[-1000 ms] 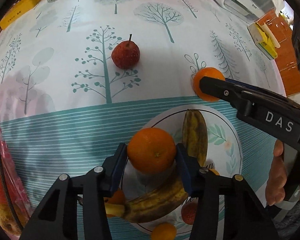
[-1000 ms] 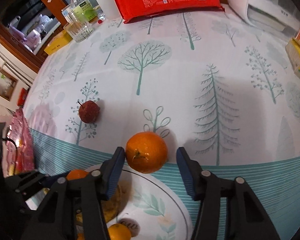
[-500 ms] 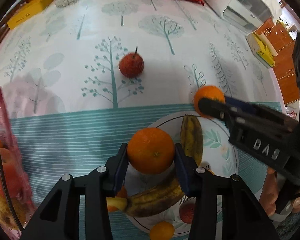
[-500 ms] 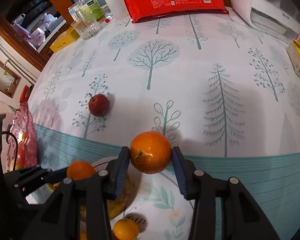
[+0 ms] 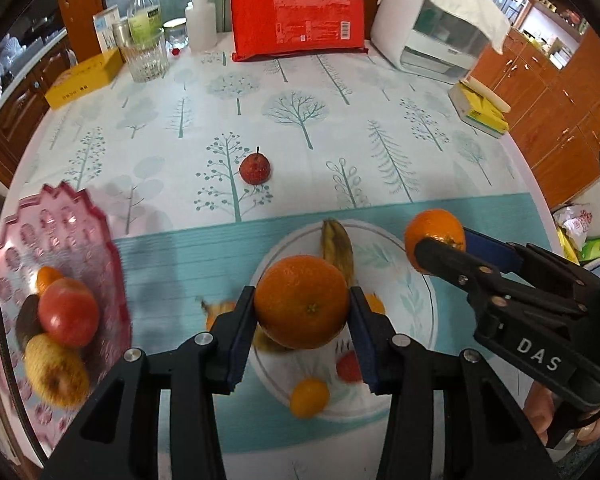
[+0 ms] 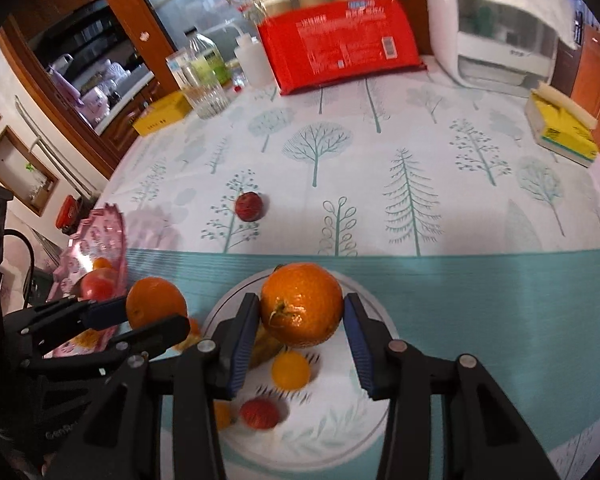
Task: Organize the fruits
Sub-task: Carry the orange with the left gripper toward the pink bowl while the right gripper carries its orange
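My left gripper is shut on a large orange and holds it above the white leaf-pattern plate. My right gripper is shut on a second orange, also lifted over the plate. The plate holds a brown banana, a small orange fruit and a red fruit. A small red fruit lies alone on the cloth beyond the plate. A pink tray at the left holds a red apple and a yellow fruit.
At the table's back stand a red packet, a glass, bottles, a yellow box and a white appliance. A yellow sponge pack lies at the right edge. The table drops off at right.
Both grippers have risen and pulled back with their oranges. The right gripper closed on its orange and lifted it from the cloth over the plate. The pink tray came into view.
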Motion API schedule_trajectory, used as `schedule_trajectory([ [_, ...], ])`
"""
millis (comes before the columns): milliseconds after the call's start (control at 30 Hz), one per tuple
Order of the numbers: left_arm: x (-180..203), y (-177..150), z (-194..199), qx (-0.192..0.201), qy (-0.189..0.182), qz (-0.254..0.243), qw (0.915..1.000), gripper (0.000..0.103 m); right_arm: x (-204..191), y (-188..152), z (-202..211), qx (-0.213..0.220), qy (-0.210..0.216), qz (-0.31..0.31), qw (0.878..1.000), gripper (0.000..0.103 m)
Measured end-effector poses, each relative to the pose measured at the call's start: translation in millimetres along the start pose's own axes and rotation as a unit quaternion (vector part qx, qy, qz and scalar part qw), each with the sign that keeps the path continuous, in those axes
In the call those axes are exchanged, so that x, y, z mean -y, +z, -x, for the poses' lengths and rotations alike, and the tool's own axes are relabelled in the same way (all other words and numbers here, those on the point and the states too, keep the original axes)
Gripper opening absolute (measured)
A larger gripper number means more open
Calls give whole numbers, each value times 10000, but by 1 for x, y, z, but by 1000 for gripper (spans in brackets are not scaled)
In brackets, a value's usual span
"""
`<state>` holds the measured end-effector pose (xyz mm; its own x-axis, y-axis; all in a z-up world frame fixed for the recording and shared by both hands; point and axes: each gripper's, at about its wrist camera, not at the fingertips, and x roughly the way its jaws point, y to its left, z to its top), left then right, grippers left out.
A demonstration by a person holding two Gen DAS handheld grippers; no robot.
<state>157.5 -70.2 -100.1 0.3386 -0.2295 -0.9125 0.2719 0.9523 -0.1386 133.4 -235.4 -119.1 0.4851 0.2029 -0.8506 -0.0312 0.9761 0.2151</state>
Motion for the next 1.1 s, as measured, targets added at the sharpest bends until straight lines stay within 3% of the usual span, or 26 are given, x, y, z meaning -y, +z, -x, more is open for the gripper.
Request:
schedule_trajectory([
  [600, 34, -78, 77, 157, 271, -279, 9991, 43, -18, -88, 87, 451, -27, 67, 9990, 44],
  [1100, 11, -85, 95, 139, 404, -284, 9987, 43, -56, -102, 92, 516, 26, 242, 9984, 44],
])
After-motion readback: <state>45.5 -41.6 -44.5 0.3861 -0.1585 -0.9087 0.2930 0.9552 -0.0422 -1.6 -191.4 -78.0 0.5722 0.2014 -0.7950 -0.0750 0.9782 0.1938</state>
